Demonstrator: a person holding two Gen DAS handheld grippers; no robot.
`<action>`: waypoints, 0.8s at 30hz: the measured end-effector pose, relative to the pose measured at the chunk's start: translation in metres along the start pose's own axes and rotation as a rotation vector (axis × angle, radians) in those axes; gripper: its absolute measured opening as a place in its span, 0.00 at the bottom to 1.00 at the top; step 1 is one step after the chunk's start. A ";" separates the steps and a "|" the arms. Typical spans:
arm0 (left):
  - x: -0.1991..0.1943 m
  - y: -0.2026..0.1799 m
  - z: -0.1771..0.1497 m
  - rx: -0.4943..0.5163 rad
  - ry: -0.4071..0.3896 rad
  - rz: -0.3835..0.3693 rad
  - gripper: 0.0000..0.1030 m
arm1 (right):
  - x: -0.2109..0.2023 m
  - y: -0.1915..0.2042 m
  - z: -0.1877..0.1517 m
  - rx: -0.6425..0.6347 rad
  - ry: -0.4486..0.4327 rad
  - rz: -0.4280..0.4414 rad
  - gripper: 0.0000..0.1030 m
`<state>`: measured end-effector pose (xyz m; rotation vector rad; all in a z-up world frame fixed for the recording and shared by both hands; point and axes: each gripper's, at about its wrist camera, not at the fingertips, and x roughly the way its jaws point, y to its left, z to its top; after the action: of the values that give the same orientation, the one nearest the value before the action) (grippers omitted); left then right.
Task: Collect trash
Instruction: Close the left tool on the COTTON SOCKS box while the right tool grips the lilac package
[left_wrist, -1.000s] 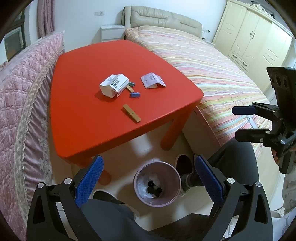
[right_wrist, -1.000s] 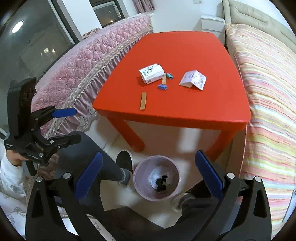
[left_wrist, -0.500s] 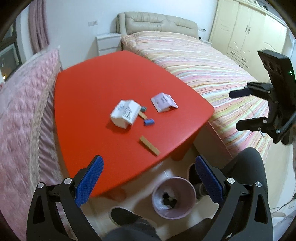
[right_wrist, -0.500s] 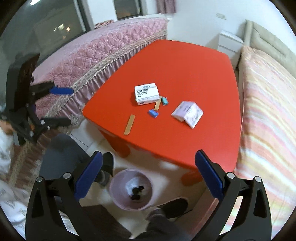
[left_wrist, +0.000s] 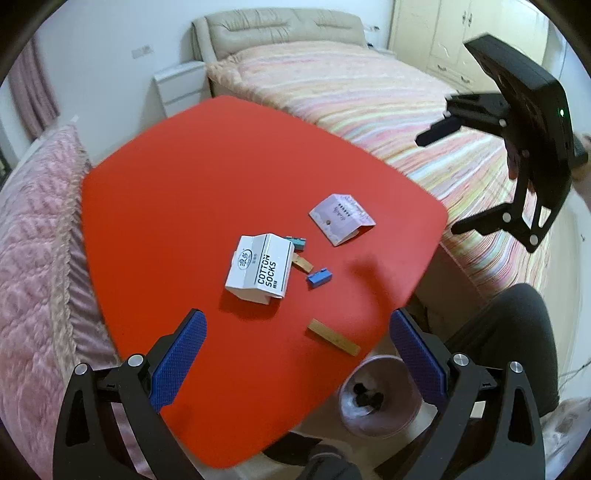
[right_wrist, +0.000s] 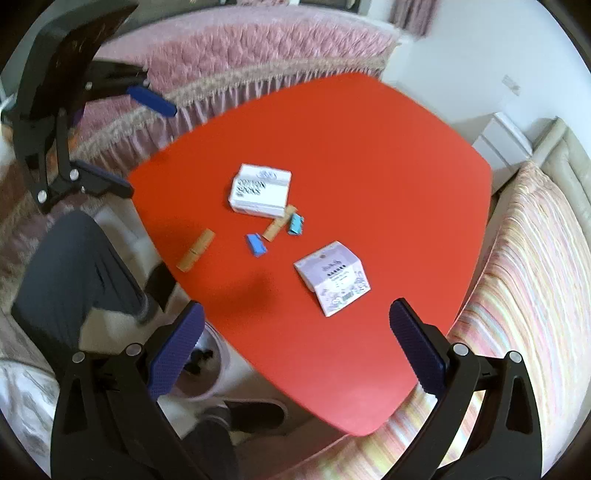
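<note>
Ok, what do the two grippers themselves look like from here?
Both are alike: matte black angular frames with triangular cut-outs and silver screw heads. The fingers carry dark blue, finely textured pads. Seen from outside, the right gripper has a black slab-shaped housing on top with a small green light, and the left gripper shows the same black build with blue-padded fingers. No cables visible.

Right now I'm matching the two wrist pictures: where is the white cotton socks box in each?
Left wrist: the cotton socks box sits just left of picture centre on the red table.
Right wrist: the box lies above centre, slightly left.
Shared landmark: the small blue piece beside it.
</note>
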<state>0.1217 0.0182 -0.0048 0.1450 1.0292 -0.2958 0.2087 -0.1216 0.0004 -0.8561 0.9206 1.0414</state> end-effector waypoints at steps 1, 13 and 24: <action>0.005 0.002 0.002 0.003 0.008 -0.001 0.92 | 0.007 -0.003 0.002 -0.025 0.013 0.004 0.95; 0.087 0.029 0.025 0.038 0.176 -0.036 0.92 | 0.083 -0.026 0.016 -0.151 0.151 0.050 0.95; 0.135 0.039 0.026 0.051 0.251 -0.049 0.92 | 0.128 -0.039 0.019 -0.190 0.210 0.076 0.94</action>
<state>0.2206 0.0254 -0.1084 0.2066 1.2753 -0.3544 0.2791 -0.0735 -0.1044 -1.1118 1.0478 1.1320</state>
